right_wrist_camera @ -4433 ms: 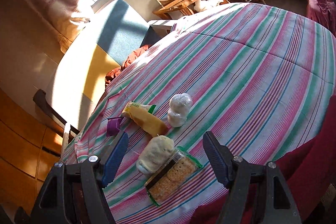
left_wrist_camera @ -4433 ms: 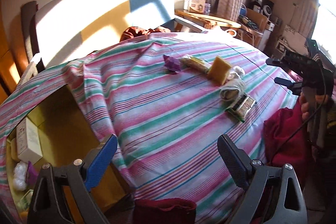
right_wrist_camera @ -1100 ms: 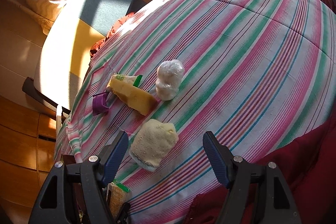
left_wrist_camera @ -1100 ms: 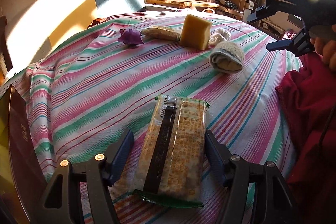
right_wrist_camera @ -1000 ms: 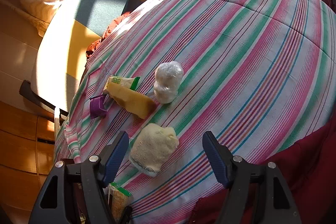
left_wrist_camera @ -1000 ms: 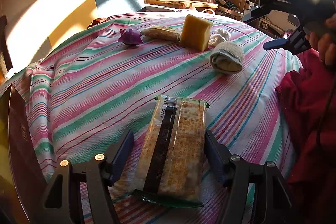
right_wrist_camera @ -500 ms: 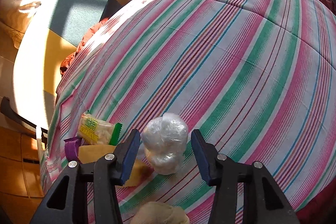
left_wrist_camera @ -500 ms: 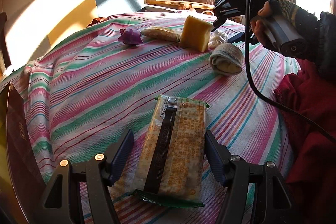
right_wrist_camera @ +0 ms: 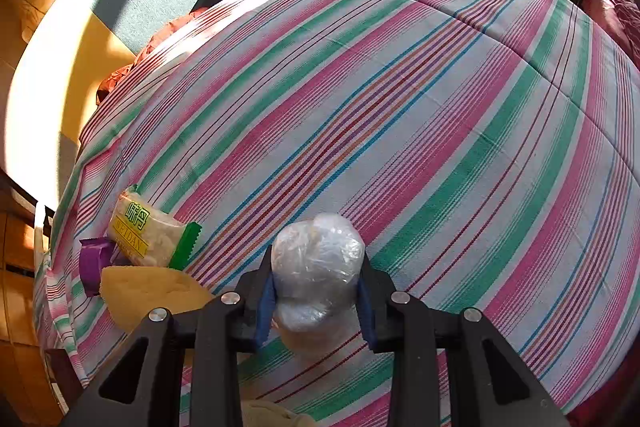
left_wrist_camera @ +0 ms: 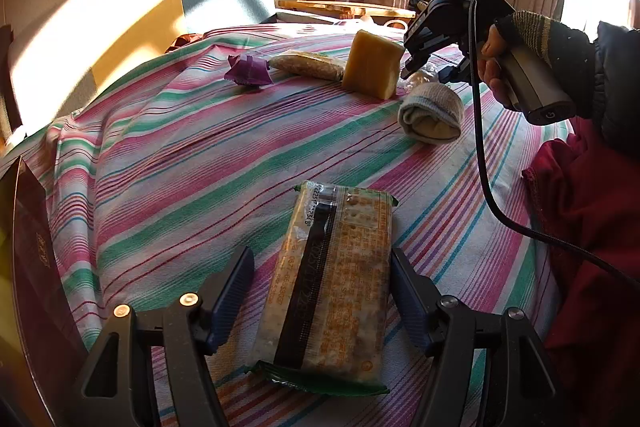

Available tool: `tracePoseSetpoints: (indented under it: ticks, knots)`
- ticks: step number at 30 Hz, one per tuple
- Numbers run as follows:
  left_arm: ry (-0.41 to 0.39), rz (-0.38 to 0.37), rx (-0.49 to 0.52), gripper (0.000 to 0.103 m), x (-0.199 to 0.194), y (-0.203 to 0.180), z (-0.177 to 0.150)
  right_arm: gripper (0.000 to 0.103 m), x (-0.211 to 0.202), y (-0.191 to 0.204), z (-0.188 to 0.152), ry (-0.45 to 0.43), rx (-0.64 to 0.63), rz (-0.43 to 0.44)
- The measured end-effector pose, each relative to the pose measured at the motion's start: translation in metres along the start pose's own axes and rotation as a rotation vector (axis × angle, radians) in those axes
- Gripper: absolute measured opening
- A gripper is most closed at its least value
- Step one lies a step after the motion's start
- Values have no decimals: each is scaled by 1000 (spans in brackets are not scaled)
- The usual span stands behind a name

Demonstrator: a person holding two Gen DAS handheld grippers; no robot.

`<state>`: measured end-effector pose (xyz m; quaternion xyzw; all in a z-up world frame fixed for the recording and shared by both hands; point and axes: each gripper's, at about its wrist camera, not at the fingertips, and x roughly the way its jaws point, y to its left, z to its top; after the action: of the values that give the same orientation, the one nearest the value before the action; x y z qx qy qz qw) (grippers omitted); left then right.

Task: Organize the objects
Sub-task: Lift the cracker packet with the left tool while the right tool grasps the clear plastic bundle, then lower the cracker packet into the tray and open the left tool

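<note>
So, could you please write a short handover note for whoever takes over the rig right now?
Right gripper: jaws have just closed on the plastic-wrapped white bundle, which is still on the striped bedspread, not lifted.
Left gripper: holds the cracker packet between its fingers, low over the bedspread; the right finger touches it, a small gap shows on the left.
Still lying on the bedspread: yellow sponge, rolled sock, snack packet, purple wrapper.
Done: two items gripped.
Left: carry both away, then collect the other four. The box at the left edge looks like the likely destination.
</note>
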<state>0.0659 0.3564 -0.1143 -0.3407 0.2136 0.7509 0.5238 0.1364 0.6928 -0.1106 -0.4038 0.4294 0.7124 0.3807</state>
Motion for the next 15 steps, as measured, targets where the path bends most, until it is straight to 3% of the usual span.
tracePoseSetpoints:
  ticks: [9,12,13,15]
  knots:
    - [0,1,-1,68,-1,1,0,34,-3,15,-10,-12,-72,-37]
    - [8,1,-28,58,-2,6,2,33,-2,16,-10,-15,-114,-65]
    - [15,1,-43,48,-3,10,4,33,-2,18,-10,-17,-128,-75]
    - [37,-22,-92,48,-6,17,8,33,-2,22,-12,-22,-156,-92]
